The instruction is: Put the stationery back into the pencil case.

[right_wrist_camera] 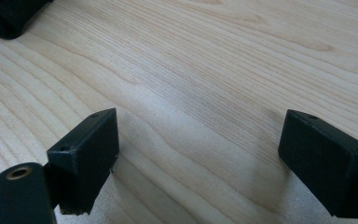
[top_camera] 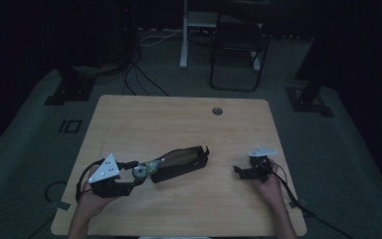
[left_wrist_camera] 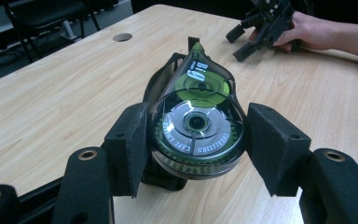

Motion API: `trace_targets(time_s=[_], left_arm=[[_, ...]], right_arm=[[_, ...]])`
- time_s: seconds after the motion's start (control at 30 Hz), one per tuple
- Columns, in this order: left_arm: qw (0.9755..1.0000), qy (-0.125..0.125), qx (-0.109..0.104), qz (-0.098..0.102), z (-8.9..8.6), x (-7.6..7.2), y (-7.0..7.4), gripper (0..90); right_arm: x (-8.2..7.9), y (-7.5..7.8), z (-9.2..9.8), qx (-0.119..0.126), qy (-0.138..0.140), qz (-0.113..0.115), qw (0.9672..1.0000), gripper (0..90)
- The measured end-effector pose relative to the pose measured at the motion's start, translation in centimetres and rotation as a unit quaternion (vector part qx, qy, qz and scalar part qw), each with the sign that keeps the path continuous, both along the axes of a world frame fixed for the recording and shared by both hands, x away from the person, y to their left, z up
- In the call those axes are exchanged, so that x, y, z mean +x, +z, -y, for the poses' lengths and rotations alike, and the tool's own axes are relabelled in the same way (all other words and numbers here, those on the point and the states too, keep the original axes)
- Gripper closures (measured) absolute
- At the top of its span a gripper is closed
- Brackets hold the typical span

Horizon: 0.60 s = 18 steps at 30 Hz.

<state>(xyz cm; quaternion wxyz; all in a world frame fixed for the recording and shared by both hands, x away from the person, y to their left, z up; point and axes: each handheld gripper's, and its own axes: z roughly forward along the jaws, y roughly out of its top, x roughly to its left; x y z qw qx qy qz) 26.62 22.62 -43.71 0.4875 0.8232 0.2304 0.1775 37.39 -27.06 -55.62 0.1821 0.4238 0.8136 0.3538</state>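
While the left tool (left_wrist_camera: 196, 140) clamped the round end of a clear green-and-silver plastic correction tape dispenser (left_wrist_camera: 196, 122) near the surface's (top_camera: 179, 119) front-left corner, its long axis ran away into the black fabric pouch (top_camera: 181, 164); the right tool (right_wrist_camera: 198, 158) rested apart, empty, front-right.

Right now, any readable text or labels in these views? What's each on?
"CORRECTION TAPE", with more letters too blurred to read: silver reel of the correction tape dispenser, between the left tongs.
Large white lettering on its green upper part: angled, not readable.
Black pouch, table: no text.
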Motion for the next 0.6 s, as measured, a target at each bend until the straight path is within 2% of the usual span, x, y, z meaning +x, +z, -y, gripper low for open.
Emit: trace_targets(time_s=[0.6], left_arm=[[1.0000, 0.000, 0.002, 0.008, 0.33, 0.83, 0.99, 41.5]], right_arm=[[0.00, 0.00, 0.00, 0.000, 0.000, 0.000, 1.0000, 12.1]])
